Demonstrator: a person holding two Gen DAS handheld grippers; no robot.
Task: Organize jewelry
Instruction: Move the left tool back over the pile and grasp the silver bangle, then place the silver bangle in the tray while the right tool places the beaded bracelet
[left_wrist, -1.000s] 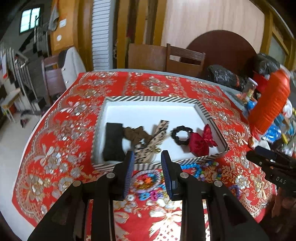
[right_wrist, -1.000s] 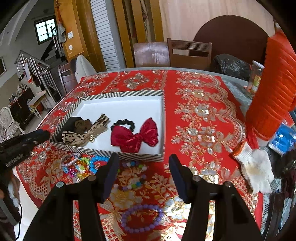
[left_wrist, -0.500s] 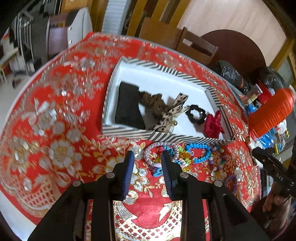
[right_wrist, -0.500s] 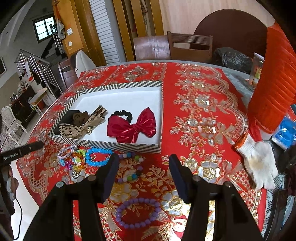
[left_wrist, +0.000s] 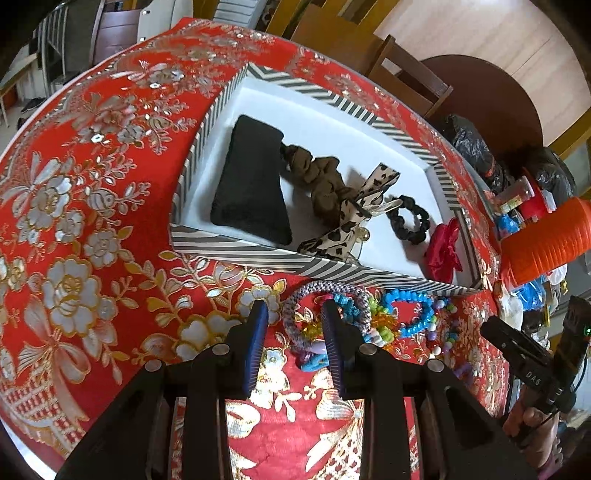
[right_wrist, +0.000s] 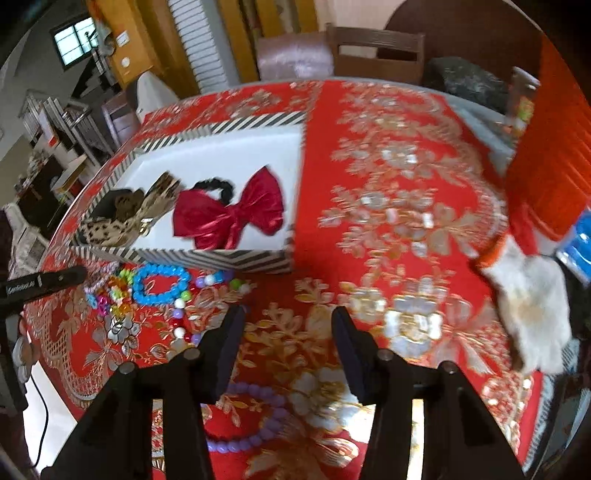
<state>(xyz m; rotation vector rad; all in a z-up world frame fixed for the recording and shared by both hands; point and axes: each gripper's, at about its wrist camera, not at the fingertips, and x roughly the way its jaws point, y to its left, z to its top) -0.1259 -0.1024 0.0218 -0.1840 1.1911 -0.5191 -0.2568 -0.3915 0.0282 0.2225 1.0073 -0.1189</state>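
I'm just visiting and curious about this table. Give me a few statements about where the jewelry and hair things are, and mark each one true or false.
1. The red bow lies inside the striped box. True.
2. The blue bead bracelet lies inside the box. False: it lies on the tablecloth, just outside the box's near wall.
3. The purple bead bracelet is on the cloth below the right tool. True.
4. The left tool is clamped on the red bow. False: nothing is gripped; it hangs over the braided bracelet.
5. The black scrunchie is in the box. True.
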